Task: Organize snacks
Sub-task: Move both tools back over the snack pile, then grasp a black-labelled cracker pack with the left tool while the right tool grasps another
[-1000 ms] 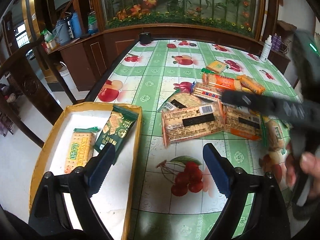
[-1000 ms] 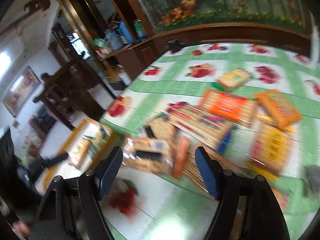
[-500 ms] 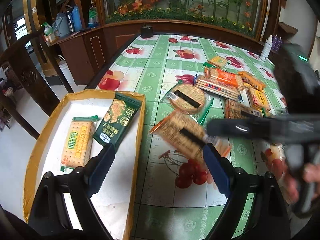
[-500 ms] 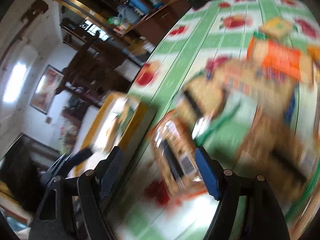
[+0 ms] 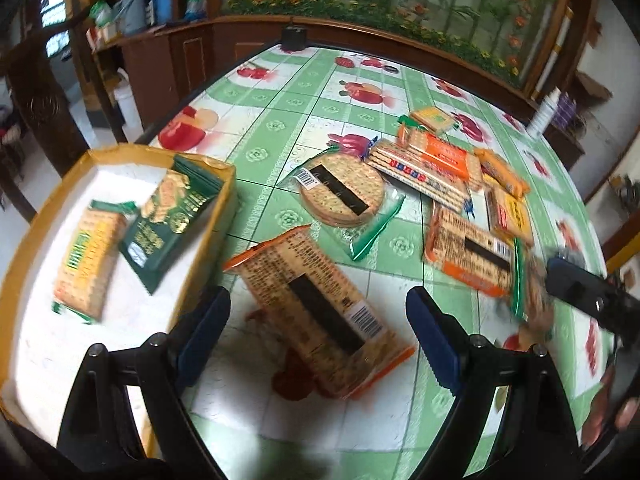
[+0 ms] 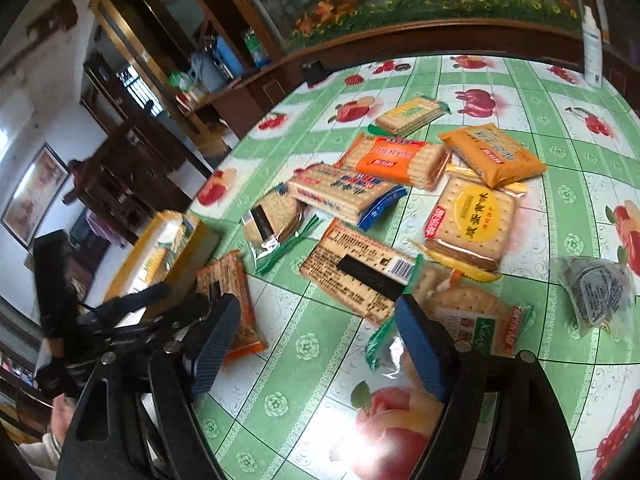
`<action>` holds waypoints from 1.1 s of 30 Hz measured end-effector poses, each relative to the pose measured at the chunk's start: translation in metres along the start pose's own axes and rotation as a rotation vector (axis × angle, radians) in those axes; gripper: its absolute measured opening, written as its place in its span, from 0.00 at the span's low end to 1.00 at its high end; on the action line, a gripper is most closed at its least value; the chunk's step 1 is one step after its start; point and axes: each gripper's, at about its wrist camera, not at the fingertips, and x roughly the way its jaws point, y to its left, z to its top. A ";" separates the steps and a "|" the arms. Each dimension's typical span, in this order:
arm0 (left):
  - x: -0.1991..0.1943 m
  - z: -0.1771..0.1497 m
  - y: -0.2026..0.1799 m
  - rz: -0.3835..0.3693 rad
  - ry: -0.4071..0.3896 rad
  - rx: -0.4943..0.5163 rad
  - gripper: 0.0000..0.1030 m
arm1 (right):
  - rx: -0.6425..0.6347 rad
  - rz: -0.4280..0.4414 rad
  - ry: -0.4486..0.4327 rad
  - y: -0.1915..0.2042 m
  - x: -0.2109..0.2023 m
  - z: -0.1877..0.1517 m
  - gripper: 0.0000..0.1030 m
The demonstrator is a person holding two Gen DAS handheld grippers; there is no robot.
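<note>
Snacks mostly remain on the bench [image 5: 280, 128]: two packets lie in the yellow tray [image 5: 28, 248], perhaps nine outside. Left claw [image 5: 318, 334] gapes over the orange cracker packet [image 5: 320, 308]; right claw [image 6: 316, 344] is opening, empty.

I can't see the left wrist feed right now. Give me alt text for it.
The open left gripper hovers over an orange-edged cracker pack lying label-down on the fruit-print tablecloth. To the left, a yellow-rimmed box holds two packs; more snacks lie scattered beyond.
</note>
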 end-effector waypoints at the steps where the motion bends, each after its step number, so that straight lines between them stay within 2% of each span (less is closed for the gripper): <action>1: 0.003 0.001 -0.001 0.003 0.006 -0.013 0.87 | -0.027 -0.001 -0.003 0.001 -0.002 0.000 0.77; 7: 0.021 0.007 0.000 -0.009 0.044 -0.086 0.87 | -0.210 0.015 0.039 0.010 0.021 0.023 0.77; 15: 0.029 0.008 -0.005 0.034 0.063 -0.072 0.87 | -0.350 -0.015 0.119 0.010 0.056 0.028 0.77; 18: 0.027 0.007 -0.006 0.022 0.058 -0.082 0.87 | -0.403 -0.006 0.126 0.009 0.060 0.030 0.77; 21: 0.028 0.006 -0.011 0.011 0.060 -0.089 0.87 | -0.442 -0.023 0.158 0.009 0.068 0.030 0.77; 26: 0.030 0.005 -0.017 0.045 0.059 -0.072 0.87 | -0.495 -0.048 0.197 0.009 0.080 0.028 0.77; 31: 0.023 0.008 -0.009 0.061 0.027 -0.112 0.87 | -0.537 -0.069 0.228 0.010 0.090 0.028 0.77; 33: 0.022 0.009 -0.006 0.054 0.039 -0.126 0.87 | -0.550 -0.074 0.235 0.011 0.094 0.028 0.77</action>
